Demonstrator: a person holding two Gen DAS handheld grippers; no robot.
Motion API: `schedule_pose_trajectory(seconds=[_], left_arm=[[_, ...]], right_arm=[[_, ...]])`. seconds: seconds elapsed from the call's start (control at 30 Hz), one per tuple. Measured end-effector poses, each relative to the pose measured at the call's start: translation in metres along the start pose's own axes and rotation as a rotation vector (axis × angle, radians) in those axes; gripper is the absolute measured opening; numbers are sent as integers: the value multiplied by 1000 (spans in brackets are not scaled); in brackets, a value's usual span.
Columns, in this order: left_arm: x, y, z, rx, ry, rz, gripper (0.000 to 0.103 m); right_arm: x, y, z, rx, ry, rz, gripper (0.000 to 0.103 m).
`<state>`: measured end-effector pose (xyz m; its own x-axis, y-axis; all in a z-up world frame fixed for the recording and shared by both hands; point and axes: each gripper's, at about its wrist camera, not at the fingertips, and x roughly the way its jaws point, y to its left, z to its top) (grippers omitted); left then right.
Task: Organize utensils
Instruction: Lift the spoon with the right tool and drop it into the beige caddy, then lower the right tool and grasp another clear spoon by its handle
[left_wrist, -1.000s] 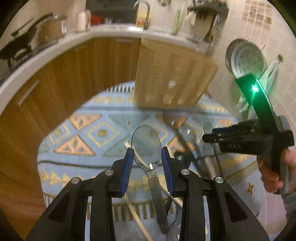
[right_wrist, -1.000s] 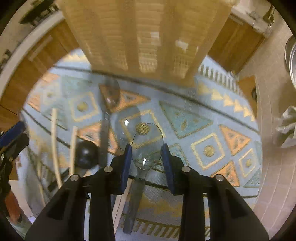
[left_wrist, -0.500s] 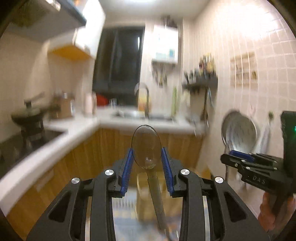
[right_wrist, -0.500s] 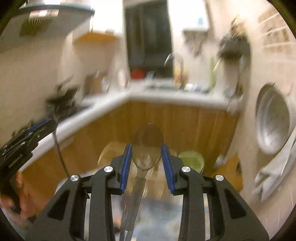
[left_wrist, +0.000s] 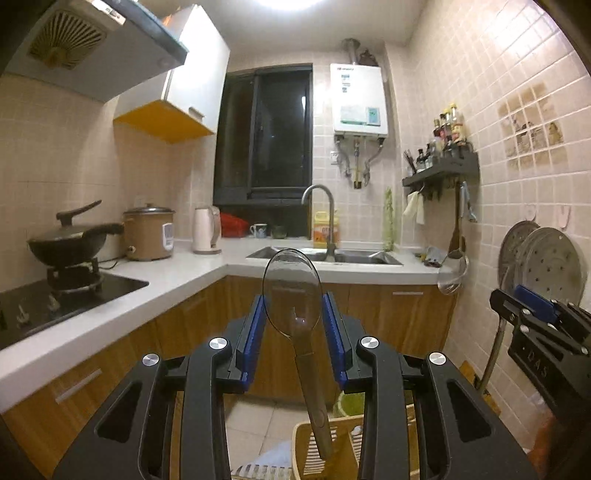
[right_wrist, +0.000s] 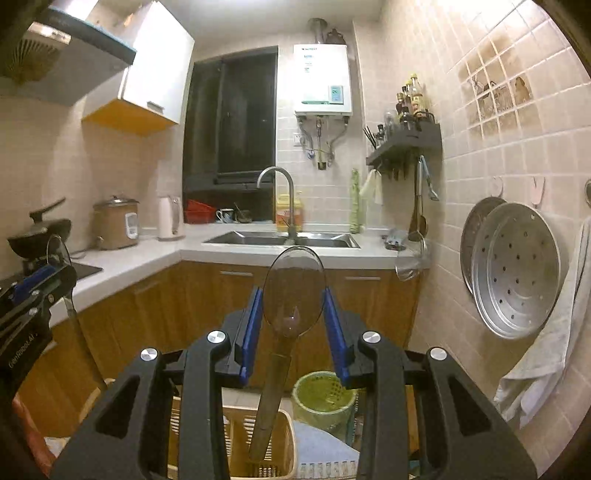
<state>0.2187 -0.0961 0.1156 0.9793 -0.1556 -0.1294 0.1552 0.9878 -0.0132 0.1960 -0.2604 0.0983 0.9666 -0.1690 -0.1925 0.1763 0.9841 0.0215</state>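
My left gripper (left_wrist: 292, 308) is shut on a steel spoon (left_wrist: 291, 291), bowl up, its handle hanging down over a tan slatted utensil basket (left_wrist: 306, 446). My right gripper (right_wrist: 293, 306) is shut on a second steel spoon (right_wrist: 293, 291), bowl up, its handle reaching down into the same basket (right_wrist: 266, 443). Each gripper shows in the other's view: the right one at the right edge (left_wrist: 535, 339), the left one with its spoon at the left edge (right_wrist: 33, 295).
A white counter (left_wrist: 110, 306) with a wok, a rice cooker and a kettle runs left; a sink (right_wrist: 280, 238) lies ahead. Steamer trays (right_wrist: 517, 269) hang on the right wall. A green bin (right_wrist: 323, 395) stands on the floor by the patterned cloth (right_wrist: 321, 454).
Both grippers have lifted off the patterned cloth and tilted up from looking down at it to looking across the kitchen. Each still holds its spoon, whose handle now hangs at the basket.
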Motion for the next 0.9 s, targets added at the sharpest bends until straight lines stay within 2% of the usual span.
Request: schedule_pose_trajectory(seconds=[0.27, 0.33, 0.37, 0.43, 0.63, 0.77, 0.83, 0.9], left_arm=[[7, 4, -23, -5, 65, -6, 31], [1, 8, -27, 1, 84, -15, 40], [-3, 9, -27, 2, 82, -22, 41], [-16, 12, -26, 14, 86, -31, 48], [-59, 26, -8, -24, 114, -85, 54], [-88, 43, 11, -91, 218, -137, 54], [-99, 50, 15, -114, 277, -162, 54], [-107, 56, 17, -126, 369, -188, 54]], right_arm=[[14, 5, -40, -37, 51, 34, 31], [11, 3, -45, -23, 79, 65, 32], [8, 1, -46, -12, 91, 79, 34], [2, -3, -47, 9, 113, 112, 55], [-39, -21, -26, 60, 126, 174, 55], [-69, -27, -5, 54, 183, 201, 56], [-82, -27, 2, 26, 247, 196, 56], [-91, -26, 5, 9, 314, 223, 56]])
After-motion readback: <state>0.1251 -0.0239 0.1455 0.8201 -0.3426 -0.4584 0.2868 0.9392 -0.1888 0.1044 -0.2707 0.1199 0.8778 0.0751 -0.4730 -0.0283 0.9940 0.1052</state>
